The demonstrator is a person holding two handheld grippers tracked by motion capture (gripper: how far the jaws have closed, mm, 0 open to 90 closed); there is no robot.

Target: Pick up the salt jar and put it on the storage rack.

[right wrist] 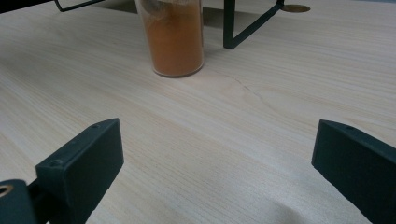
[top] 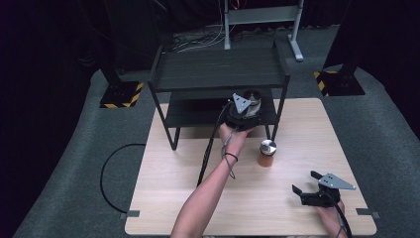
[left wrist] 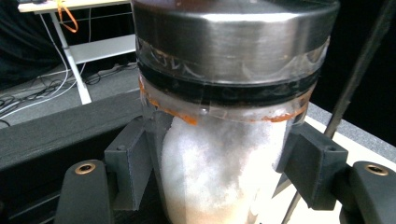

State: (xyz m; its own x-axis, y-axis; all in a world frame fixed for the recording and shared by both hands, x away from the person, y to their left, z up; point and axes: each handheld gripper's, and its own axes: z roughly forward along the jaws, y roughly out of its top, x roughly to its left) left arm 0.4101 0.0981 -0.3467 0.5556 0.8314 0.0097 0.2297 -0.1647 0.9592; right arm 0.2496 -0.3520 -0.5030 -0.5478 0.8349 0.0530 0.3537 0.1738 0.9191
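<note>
- Jaws of the left gripper [left wrist: 219, 163] are clamped on a white jar [left wrist: 224, 177], one black pad pressed to each side of its glass body below the neck.
- The white jar is filled with white powder, wears a brushed steel lid [left wrist: 233, 32], and has a thin orange smear around the glass just under the lid's dark band.
- In the high view the left gripper [top: 246, 113] holds that jar [top: 252, 101] upright at the front edge of the rack's lower shelf [top: 198, 113], at about 12 o'clock from the table's middle; whether the jar's base rests on the shelf cannot be told.
- The left hand [top: 233, 136] reaches forward over the table [top: 173, 198], its cable trailing back toward 7 o'clock.
- An orange jar [top: 267, 153] with a steel lid stands upright on the table, just at 5 o'clock of the left gripper and clear of it, near the rack's front right leg.
- The right gripper [top: 307, 184] lies low over the table at about 4 o'clock, near the front right corner, well apart from both jars.
- Its jaws stand wide and hold nothing; in the right gripper view both black pads [right wrist: 84, 158] frame bare wood.
- In that view the orange jar [right wrist: 175, 39] is ahead at 11 o'clock, untouched, with a rack leg [right wrist: 229, 23] just beside it at its right.
</note>
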